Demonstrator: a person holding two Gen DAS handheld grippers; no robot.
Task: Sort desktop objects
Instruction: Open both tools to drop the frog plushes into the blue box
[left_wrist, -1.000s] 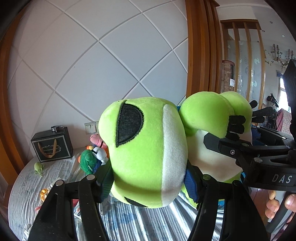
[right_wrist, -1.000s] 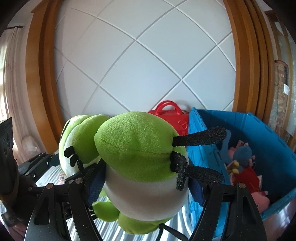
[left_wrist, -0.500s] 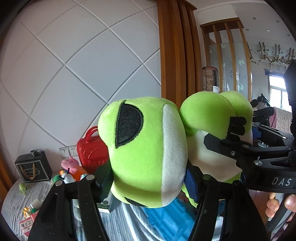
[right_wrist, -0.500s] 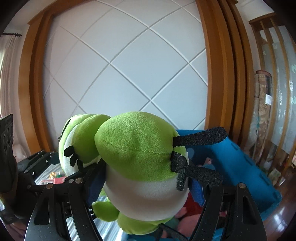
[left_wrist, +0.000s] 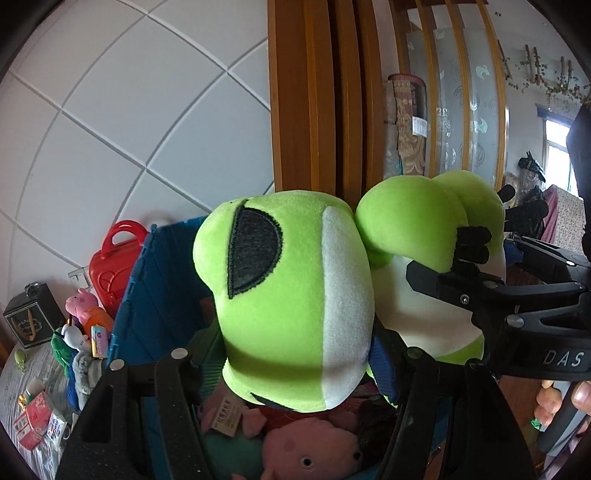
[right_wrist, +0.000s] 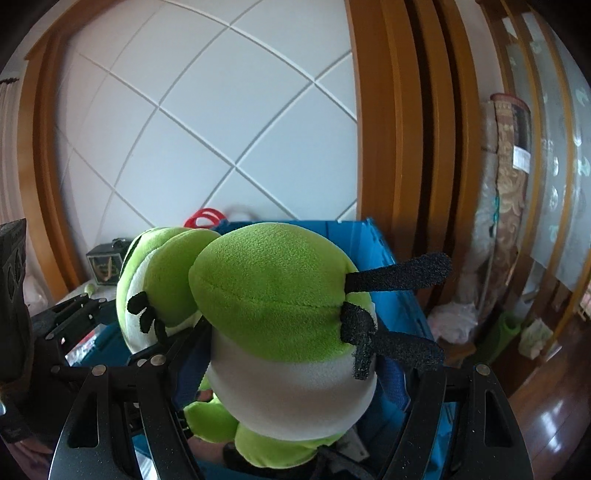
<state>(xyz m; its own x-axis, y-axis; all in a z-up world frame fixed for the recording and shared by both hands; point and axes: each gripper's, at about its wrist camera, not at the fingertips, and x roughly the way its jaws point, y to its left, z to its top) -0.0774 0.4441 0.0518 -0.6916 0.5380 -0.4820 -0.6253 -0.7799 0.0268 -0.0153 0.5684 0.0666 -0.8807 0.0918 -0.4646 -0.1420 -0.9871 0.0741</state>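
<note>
Left gripper (left_wrist: 295, 354) clamped on the near lobe of a green plush frog (left_wrist: 291, 295), black eye patch and white strip facing the lens; right gripper (right_wrist: 291, 373) clamped on another lobe of the same frog (right_wrist: 273, 295), black felt strips sticking out to the right; both sets of jaws pressed into the soft body, neither slack. Held up in the air between the two tools, directly above the open blue bin (left_wrist: 155, 295), clear of its rim. Lay inside the bin under the frog: a pink plush toy (left_wrist: 314, 450) and other soft things, too jumbled to tell apart. Stood just left of the bin, against the white quilted wall (left_wrist: 129, 110): a red toy case (left_wrist: 110, 273); sat farther left on the grey tablecloth (left_wrist: 14, 391): a pink pig figure (left_wrist: 81, 302), a black box (left_wrist: 29, 321), small packets and toys. Showed at the lower right of the left view: fingertips of a person's hand (left_wrist: 561, 402) wrapped around the right tool's handle.
</note>
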